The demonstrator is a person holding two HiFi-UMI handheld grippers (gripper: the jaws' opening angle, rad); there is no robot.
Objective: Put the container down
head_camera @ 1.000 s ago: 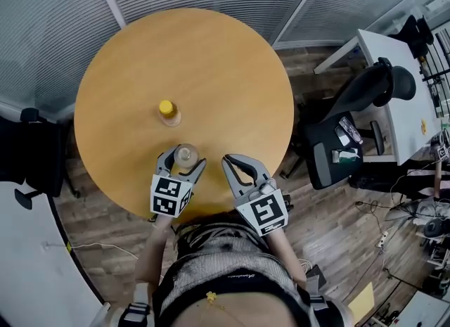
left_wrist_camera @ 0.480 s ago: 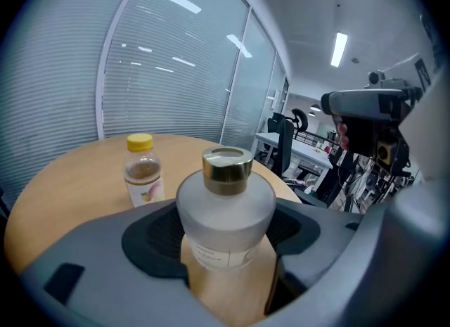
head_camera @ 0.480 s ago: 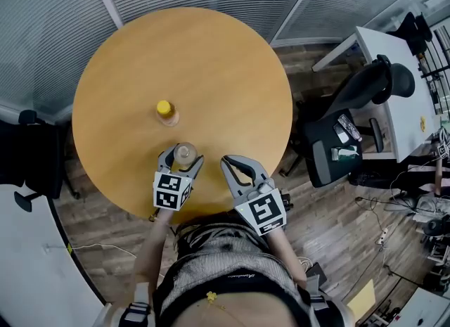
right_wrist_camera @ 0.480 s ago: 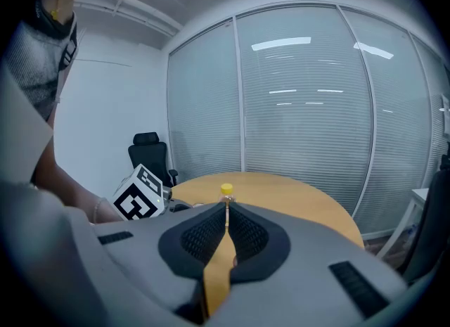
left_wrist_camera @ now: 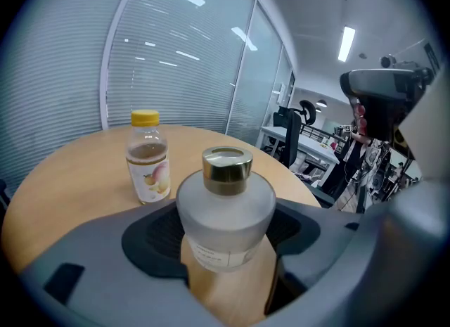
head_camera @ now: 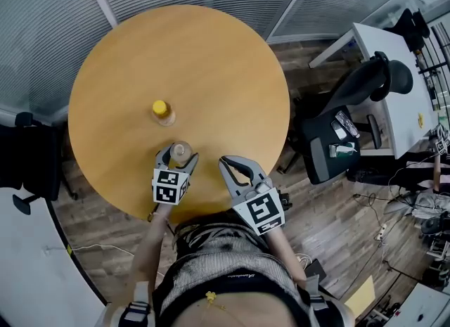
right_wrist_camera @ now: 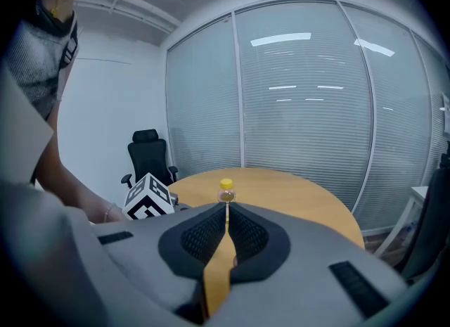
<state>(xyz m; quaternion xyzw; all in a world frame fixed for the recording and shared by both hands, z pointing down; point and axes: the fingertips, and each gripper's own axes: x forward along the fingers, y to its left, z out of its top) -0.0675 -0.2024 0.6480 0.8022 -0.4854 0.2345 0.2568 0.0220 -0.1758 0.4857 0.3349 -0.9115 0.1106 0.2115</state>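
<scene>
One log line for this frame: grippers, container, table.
left gripper: shut on frosted container | right gripper: shut, empty | yellow-capped bottle: upright on round table

Container (head_camera: 181, 151) sits near the worktop's (head_camera: 211, 51) near edge, a bit left of centre, between the jaws of the left tongs (head_camera: 178, 158). Can't tell if it's resting on the worktop. Bottle (head_camera: 162, 110) stands on the worktop behind the container, slightly left, close to it but not touching. Right tongs (head_camera: 226, 162) just right of the left tongs, over the same near edge, nothing between the jaws. Chair (head_camera: 344, 125) off the worktop's right edge, desk (head_camera: 394, 72) beyond it. Second chair (head_camera: 28, 164) off the left edge.
</scene>
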